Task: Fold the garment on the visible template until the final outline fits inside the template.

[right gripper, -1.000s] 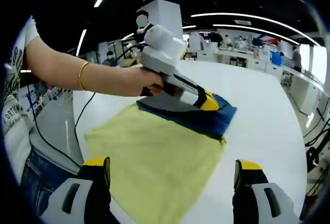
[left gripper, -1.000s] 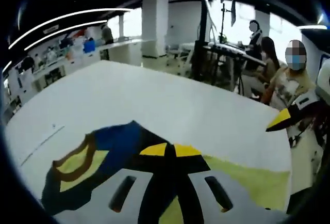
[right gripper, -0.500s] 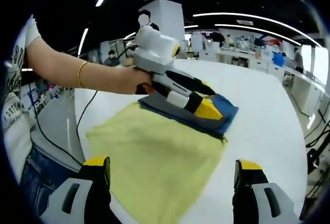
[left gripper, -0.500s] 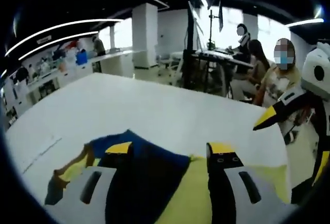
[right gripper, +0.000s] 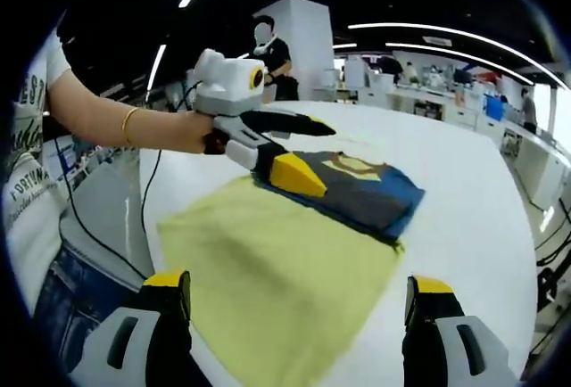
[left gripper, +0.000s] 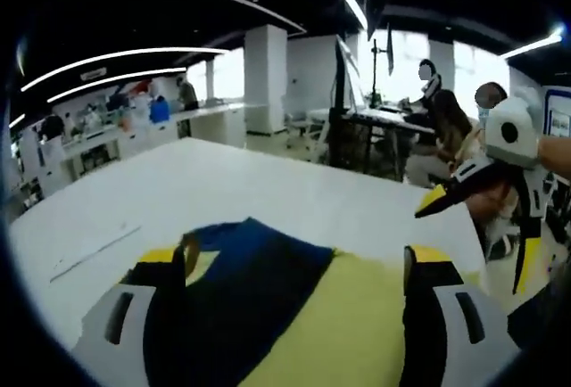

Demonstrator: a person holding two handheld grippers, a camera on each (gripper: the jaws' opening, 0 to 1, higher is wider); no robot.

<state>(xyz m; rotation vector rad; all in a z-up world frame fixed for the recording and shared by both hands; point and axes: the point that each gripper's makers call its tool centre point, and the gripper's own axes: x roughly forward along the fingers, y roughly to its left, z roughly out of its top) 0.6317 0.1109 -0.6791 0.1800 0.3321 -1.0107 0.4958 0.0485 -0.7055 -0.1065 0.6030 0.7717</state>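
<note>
A navy garment (right gripper: 370,193) with a yellow and brown collar lies folded into a small rectangle on the far end of the yellow-green template sheet (right gripper: 277,271). A hand holds my left gripper (right gripper: 310,152) just above the garment's near edge, jaws spread wide with nothing between them. In the left gripper view the navy garment (left gripper: 254,271) and the yellow sheet (left gripper: 352,316) lie between and beyond the open left gripper (left gripper: 294,267). My right gripper (right gripper: 299,289) stands open over the sheet's near edge, touching nothing. It enters the left gripper view as the right gripper (left gripper: 486,182).
The white table (left gripper: 268,191) stretches wide beyond the garment. A thin line (left gripper: 94,251) is marked on it at the left. Several people sit at desks (left gripper: 446,119) past the far edge. A person's arm with a bracelet (right gripper: 129,124) and a cable (right gripper: 156,173) are at the table's left side.
My left gripper has gone from shut on the folded garment to wide open and has lifted off it, drawing back. The garment stays folded. The right gripper has stayed open and still.
</note>
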